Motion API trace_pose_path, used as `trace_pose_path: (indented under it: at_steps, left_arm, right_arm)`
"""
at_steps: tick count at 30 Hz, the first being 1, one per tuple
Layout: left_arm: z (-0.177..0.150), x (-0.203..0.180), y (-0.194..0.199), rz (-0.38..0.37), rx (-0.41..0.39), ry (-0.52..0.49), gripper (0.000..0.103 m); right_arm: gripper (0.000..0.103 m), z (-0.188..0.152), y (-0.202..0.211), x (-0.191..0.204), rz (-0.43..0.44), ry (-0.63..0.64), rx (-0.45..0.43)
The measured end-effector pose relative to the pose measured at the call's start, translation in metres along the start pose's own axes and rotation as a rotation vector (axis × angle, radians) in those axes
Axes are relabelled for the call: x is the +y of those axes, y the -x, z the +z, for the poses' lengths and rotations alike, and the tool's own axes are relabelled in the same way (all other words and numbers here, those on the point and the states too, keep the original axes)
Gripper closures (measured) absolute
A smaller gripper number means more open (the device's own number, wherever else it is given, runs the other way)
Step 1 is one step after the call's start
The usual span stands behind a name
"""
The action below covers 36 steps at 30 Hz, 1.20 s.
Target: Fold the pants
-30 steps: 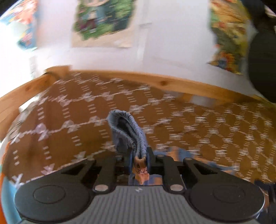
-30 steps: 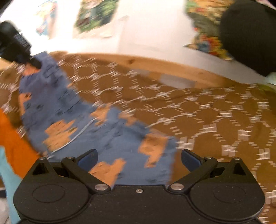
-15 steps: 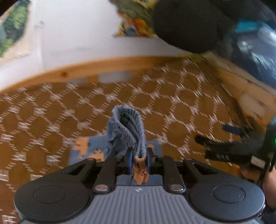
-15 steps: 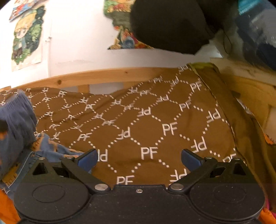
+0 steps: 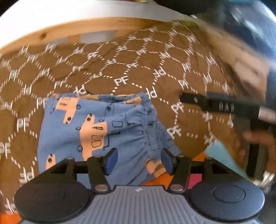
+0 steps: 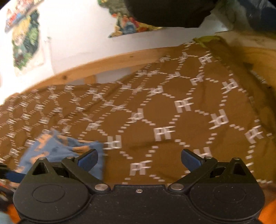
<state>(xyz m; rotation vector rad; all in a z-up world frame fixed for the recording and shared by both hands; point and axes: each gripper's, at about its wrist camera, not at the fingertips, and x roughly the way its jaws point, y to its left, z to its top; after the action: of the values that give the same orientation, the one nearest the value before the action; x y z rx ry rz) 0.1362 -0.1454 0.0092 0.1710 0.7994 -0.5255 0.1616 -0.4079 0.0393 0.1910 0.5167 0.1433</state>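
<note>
The blue pants with orange prints (image 5: 96, 127) lie folded in a compact stack on the brown patterned bedspread (image 5: 120, 69). My left gripper (image 5: 138, 160) is open just above the stack's near edge, holding nothing. The elastic waistband (image 5: 151, 131) lies between its fingers. My right gripper (image 6: 138, 158) is open and empty over the bedspread (image 6: 172, 112), to the right of the pants (image 6: 57, 149). It also shows in the left wrist view (image 5: 215, 105), held by a hand at the right.
A wooden bed frame (image 5: 77, 29) runs along the far side against a white wall with posters (image 6: 27, 43). A dark rounded object (image 6: 169, 12) sits at the far right. Orange and teal fabric (image 5: 215, 155) lies at the near edge.
My left gripper has opened and let go of the waistband, and the pants now lie flat on the bedspread. The right gripper has shifted; both views are blurred by motion.
</note>
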Motion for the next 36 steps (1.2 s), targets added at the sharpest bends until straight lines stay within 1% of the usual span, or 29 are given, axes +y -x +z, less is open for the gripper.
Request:
trace_pose_path:
  at_steps: [2,3,4,5,6,8,9,11,12,13,14,15,16,18,19,22,25,28,29,30,31,32,33,34,35,36]
  left_arm:
    - [-0.005,-0.01,-0.004,0.029,-0.008,-0.108,0.042]
    - [-0.007,-0.015,-0.005,0.036,-0.009,-0.149,0.042]
    - [-0.009,-0.017,-0.006,0.038,-0.008,-0.183,0.042]
    - [-0.011,-0.019,-0.009,0.038,-0.005,-0.21,0.042]
    - [-0.013,-0.021,-0.01,0.036,-0.004,-0.231,0.043]
    - [-0.015,-0.022,-0.015,0.039,0.004,-0.251,0.043]
    - [-0.015,-0.021,-0.017,0.044,0.009,-0.248,0.047]
    - [-0.015,-0.019,-0.021,0.045,0.014,-0.234,0.052]
    - [-0.015,-0.017,-0.022,0.043,0.01,-0.228,0.057]
    - [-0.016,-0.016,-0.022,0.04,0.005,-0.225,0.064]
    - [-0.016,-0.016,-0.022,0.037,0.0,-0.229,0.068]
    - [-0.017,-0.017,-0.022,0.034,-0.002,-0.237,0.078]
    - [-0.017,-0.018,-0.022,0.028,-0.005,-0.246,0.086]
    - [-0.016,-0.022,-0.019,0.026,-0.015,-0.266,0.093]
    - [-0.015,-0.024,-0.017,0.027,-0.023,-0.272,0.095]
    - [-0.01,-0.026,-0.005,0.008,-0.045,-0.237,0.096]
    - [-0.003,-0.025,0.002,-0.04,-0.067,-0.174,0.096]
    - [-0.002,-0.026,0.001,-0.065,-0.055,-0.161,0.096]
    - [-0.003,-0.027,-0.002,-0.069,-0.043,-0.16,0.095]
    - [-0.006,-0.026,-0.005,-0.076,-0.026,-0.154,0.092]
    - [-0.008,-0.023,-0.006,-0.086,-0.015,-0.141,0.083]
    - [-0.01,-0.02,-0.004,-0.1,-0.013,-0.124,0.076]
    - [-0.011,-0.015,0.002,-0.113,-0.04,-0.104,0.056]
    - [-0.012,-0.008,0.01,-0.118,-0.089,-0.083,0.04]
    - [-0.014,-0.001,0.021,-0.109,-0.154,-0.054,0.034]
    - [-0.015,0.006,0.029,-0.088,-0.193,-0.03,0.027]
  right_arm:
    - [0.009,-0.002,-0.002,0.008,0.053,0.002,-0.004]
    - [0.01,-0.004,-0.004,0.011,0.082,0.003,-0.001]
    - [0.014,-0.006,-0.007,0.015,0.117,0.004,0.003]
    - [0.019,-0.007,-0.01,0.017,0.152,0.009,0.011]
    - [0.021,-0.007,-0.015,0.021,0.18,0.015,0.022]
    - [0.027,-0.009,-0.022,0.027,0.226,0.038,0.037]
    - [0.029,-0.01,-0.024,0.029,0.242,0.047,0.041]
    - [0.04,-0.013,-0.028,0.033,0.261,0.055,0.061]
    - [0.044,-0.015,-0.03,0.034,0.261,0.057,0.073]
    - [0.051,-0.018,-0.033,0.036,0.26,0.056,0.083]
    - [0.061,-0.021,-0.034,0.037,0.264,0.053,0.09]
    - [0.065,-0.022,-0.036,0.038,0.269,0.053,0.099]
    - [0.073,-0.023,-0.036,0.039,0.268,0.057,0.099]
    - [0.088,-0.022,-0.03,0.043,0.263,0.073,0.075]
    - [0.092,-0.02,-0.027,0.044,0.264,0.073,0.065]
    - [0.094,-0.01,-0.017,0.046,0.253,0.068,0.041]
    - [0.095,0.003,-0.005,0.046,0.22,0.052,0.035]
    - [0.095,0.004,-0.004,0.042,0.182,0.057,0.067]
    - [0.094,0.001,-0.008,0.04,0.165,0.064,0.09]
    - [0.093,-0.004,-0.014,0.038,0.144,0.062,0.118]
    - [0.087,-0.009,-0.02,0.035,0.124,0.051,0.148]
    - [0.079,-0.012,-0.024,0.031,0.109,0.038,0.167]
    - [0.076,-0.014,-0.027,0.028,0.094,0.022,0.175]
    - [0.068,-0.014,-0.027,0.026,0.089,0.003,0.172]
    - [0.06,-0.012,-0.025,0.022,0.086,-0.02,0.16]
    - [0.055,-0.01,-0.023,0.02,0.077,-0.036,0.142]
